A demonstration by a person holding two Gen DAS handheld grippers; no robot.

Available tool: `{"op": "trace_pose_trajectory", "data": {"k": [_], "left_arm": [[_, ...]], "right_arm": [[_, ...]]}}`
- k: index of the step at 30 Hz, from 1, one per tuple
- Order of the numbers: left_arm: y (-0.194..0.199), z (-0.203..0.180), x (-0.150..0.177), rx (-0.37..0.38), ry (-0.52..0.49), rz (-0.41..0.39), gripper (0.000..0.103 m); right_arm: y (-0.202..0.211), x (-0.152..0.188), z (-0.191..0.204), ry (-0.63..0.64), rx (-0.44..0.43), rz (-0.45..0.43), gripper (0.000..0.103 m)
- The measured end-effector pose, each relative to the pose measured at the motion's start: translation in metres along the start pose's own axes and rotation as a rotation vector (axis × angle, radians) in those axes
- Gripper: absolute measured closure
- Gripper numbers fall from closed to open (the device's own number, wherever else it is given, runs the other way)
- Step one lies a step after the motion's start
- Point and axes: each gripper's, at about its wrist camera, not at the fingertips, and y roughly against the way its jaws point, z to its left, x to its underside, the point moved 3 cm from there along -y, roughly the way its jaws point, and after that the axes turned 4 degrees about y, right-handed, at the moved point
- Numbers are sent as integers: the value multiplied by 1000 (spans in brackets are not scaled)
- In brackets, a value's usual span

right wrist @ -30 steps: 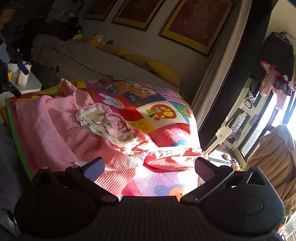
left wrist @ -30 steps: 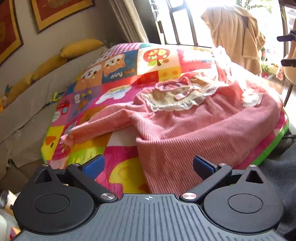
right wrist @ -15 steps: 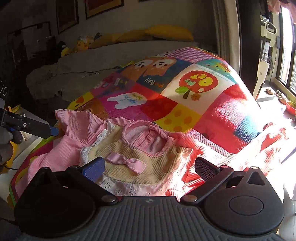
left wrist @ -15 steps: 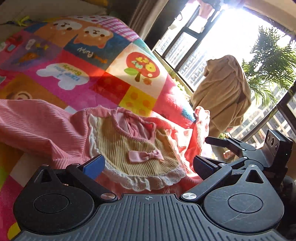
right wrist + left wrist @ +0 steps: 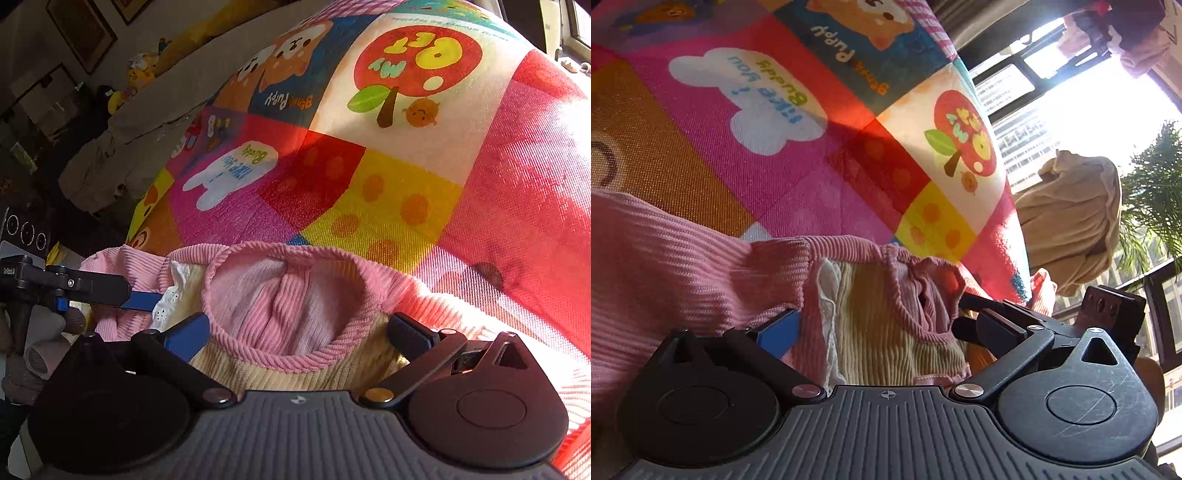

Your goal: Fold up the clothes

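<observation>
Honestly the risk was a sloppy grab: both grippers sat spread wide, holding nothing, so either could've pinched just the lace trim and bunched the top. The left gripper and right gripper straddled the neckline. The pink ribbed sweater lay at 6 o'clock on the patchwork quilt.

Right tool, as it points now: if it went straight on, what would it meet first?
Probably the pink ribbed neckline of the pink corduroy dress, which lies between the open fingers of the right tool. Beyond it is the patchwork play mat. Depth is hard to judge through the fisheye.
</observation>
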Motion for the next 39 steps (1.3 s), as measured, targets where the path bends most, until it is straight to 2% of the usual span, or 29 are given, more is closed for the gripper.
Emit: {"op": "trace_pose_trajectory", "data": {"k": [5, 9, 11, 14, 17, 18, 20, 23, 26, 28, 30, 33, 35, 37, 38, 39], "left_arm": [[-7, 6, -23, 22, 21, -81, 0], [-8, 4, -28, 4, -5, -136, 0], [-1, -8, -18, -106, -110, -211, 0], [17, -39, 14, -186, -314, -281, 0], [27, -66, 63, -101, -415, -258, 0], [24, -74, 79, -100, -447, -252, 0], [17, -81, 106, -138, -491, -243, 0], [6, -72, 128, -230, -488, -235, 0], [-2, -55, 136, -282, -439, -199, 0], [-2, -55, 139, -303, -459, -219, 0], [-5, -56, 139, -322, -472, -216, 0], [-8, -58, 141, -345, -495, -215, 0], [-8, -58, 142, -345, -501, -213, 0], [-7, -57, 142, -336, -495, -219, 0], [-6, -57, 142, -329, -491, -222, 0], [-5, -56, 142, -323, -487, -225, 0]], "right_arm": [[-30, -7, 12, 245, 166, -86, 0], [-32, -9, 13, 233, 186, -77, 0], [-30, -7, 15, 231, 192, -66, 0], [-22, -2, 14, 219, 179, -44, 0], [12, 12, 17, 192, 171, -104, 0], [28, 20, 19, 202, 182, -141, 0], [65, 37, 18, 232, 249, -218, 0], [119, 58, -2, 227, 401, -301, 0], [160, 70, -51, 37, 518, -319, 0], [179, 76, -85, -130, 504, -318, 0], [188, 80, -111, -270, 409, -338, 0], [180, 76, -137, -431, 261, -388, 0], [163, 66, -147, -520, 223, -404, 0], [148, 54, -138, -518, 282, -431, 0], [143, 45, -119, -431, 261, -440, 0], [139, 34, -89, -289, 197, -442, 0]]}}
